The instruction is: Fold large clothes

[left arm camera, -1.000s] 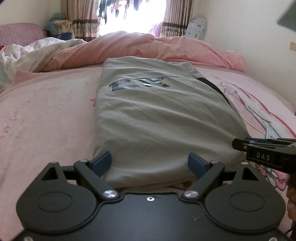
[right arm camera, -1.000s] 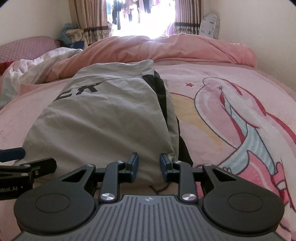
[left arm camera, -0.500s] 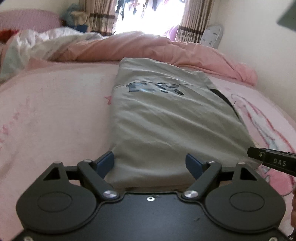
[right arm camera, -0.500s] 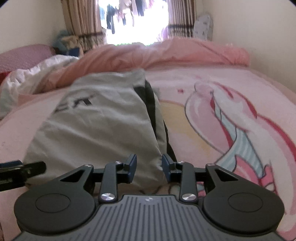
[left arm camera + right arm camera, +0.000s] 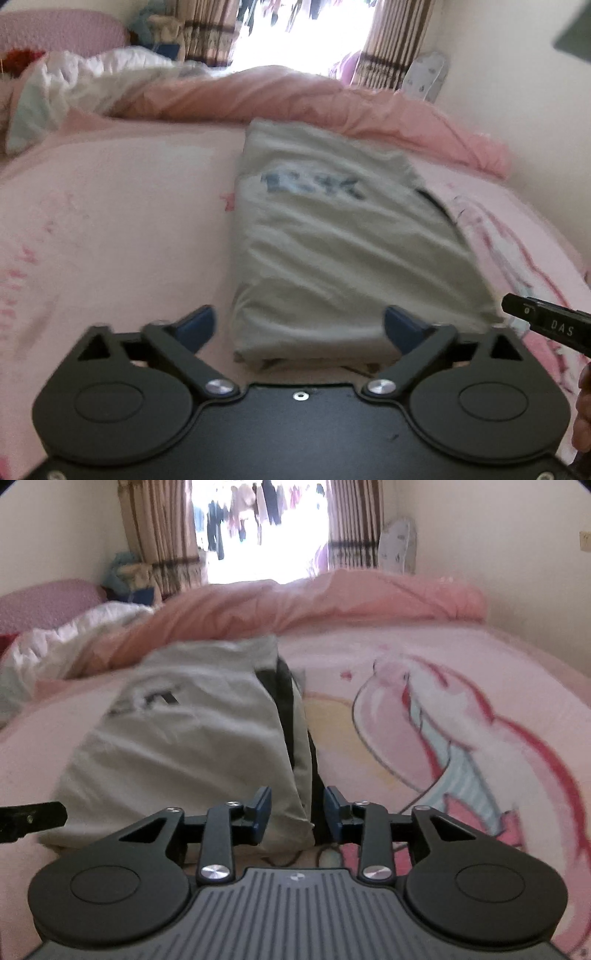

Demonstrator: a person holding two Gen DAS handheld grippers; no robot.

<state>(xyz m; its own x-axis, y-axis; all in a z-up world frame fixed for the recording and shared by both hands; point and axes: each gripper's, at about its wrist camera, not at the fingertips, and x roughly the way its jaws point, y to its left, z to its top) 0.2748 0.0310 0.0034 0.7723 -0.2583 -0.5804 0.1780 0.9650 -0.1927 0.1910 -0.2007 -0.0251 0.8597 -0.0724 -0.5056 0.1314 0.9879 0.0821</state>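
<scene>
A grey garment point(image 5: 332, 254) with dark lettering and a black side stripe lies folded into a long narrow strip on the pink bed; it also shows in the right wrist view point(image 5: 192, 738). My left gripper point(image 5: 299, 328) is wide open and empty, just short of the garment's near left end. My right gripper point(image 5: 297, 814) is open with a narrow gap and empty, at the garment's near right corner by the black stripe. The right gripper's tip point(image 5: 543, 325) shows at the right edge of the left wrist view.
A pink sheet with a cartoon print point(image 5: 461, 720) covers the bed. A bunched pink duvet point(image 5: 332, 602) and a white quilt point(image 5: 92, 85) lie along the far side. A wall point(image 5: 517, 535) runs on the right, with curtains and a bright window point(image 5: 266, 528) behind.
Both grippers have drawn back and up from the garment's near end. The right jaws have opened a little. The left gripper has shifted left. The garment stays put.
</scene>
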